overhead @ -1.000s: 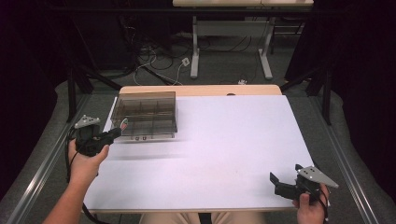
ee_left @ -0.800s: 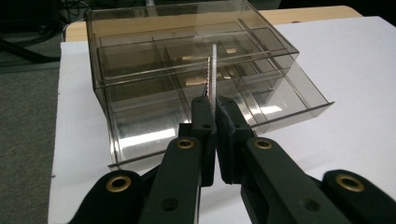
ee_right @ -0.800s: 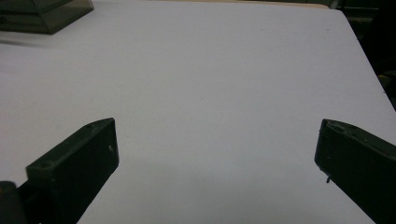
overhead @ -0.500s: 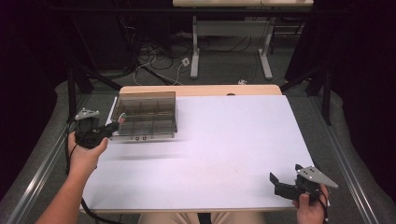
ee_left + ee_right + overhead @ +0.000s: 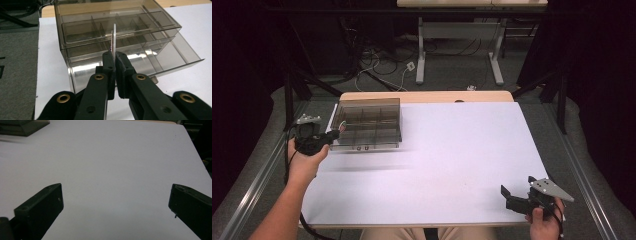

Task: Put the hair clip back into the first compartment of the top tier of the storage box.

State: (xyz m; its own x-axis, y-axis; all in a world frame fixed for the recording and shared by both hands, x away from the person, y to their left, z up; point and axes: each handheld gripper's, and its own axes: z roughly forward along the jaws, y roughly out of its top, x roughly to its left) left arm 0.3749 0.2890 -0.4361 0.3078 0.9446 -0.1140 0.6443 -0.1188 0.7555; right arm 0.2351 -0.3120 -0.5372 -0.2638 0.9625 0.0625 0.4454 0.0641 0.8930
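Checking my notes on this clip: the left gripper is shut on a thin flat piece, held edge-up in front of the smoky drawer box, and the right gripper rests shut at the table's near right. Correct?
Not quite. The right gripper is open: the right gripper view shows its jaws wide apart with bare table between them. The rest holds: the left gripper is shut on the thin flat piece before the drawer box.

One smoky compartment box (image 5: 368,125), one thin card (image 5: 114,40), two hand-held grippers, left (image 5: 331,137) and right (image 5: 507,196).

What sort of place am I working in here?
Probably a lab or workshop test station: a white-topped table under a fixed camera, desk legs and loose cables on the carpet behind it, and a smoky plastic drawer box as the work piece.
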